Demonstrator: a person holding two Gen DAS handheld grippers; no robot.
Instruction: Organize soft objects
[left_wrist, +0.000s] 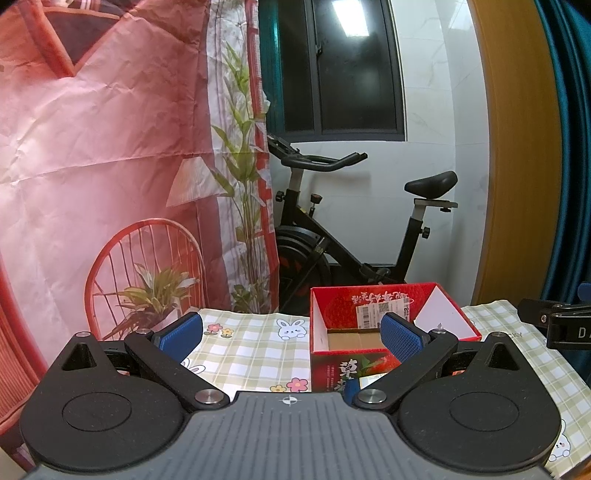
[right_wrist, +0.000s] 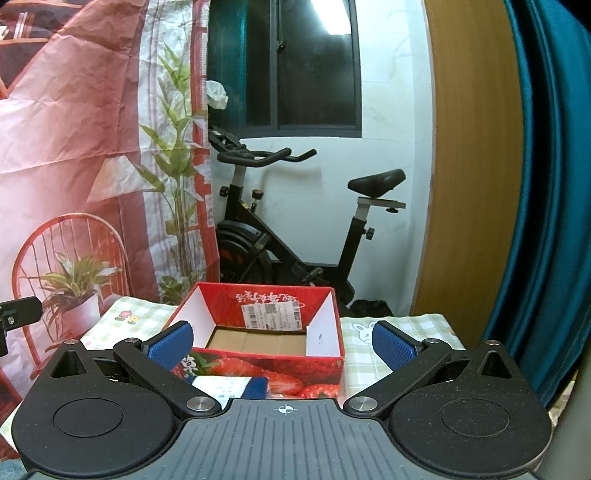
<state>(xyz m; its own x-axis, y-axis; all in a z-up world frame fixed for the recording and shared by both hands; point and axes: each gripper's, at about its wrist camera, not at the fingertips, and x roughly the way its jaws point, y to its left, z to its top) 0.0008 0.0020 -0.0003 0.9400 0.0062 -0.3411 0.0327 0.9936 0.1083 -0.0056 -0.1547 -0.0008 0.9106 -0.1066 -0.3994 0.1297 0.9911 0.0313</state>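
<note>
I am holding both the left gripper (left_wrist: 290, 334) and the right gripper (right_wrist: 282, 341) spread wide and empty over the worktop (left_wrist: 243, 347), aiming at the empty strawberry box (right_wrist: 266, 332), while what may be a soft packet (right_wrist: 231, 387) is lying just before it, half hidden, risking a blind, box-shoving grasp.

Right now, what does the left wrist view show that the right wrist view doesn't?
Only the left wrist view shows the left gripper, open and empty, with bare checked tablecloth between its fingers and the box off to the right.

Only the right wrist view shows the right gripper, open and empty, squared up to the box, and a blue-and-white packet lying in front of it.

Both show the red strawberry box with nothing inside, and the exercise bike behind.
</note>
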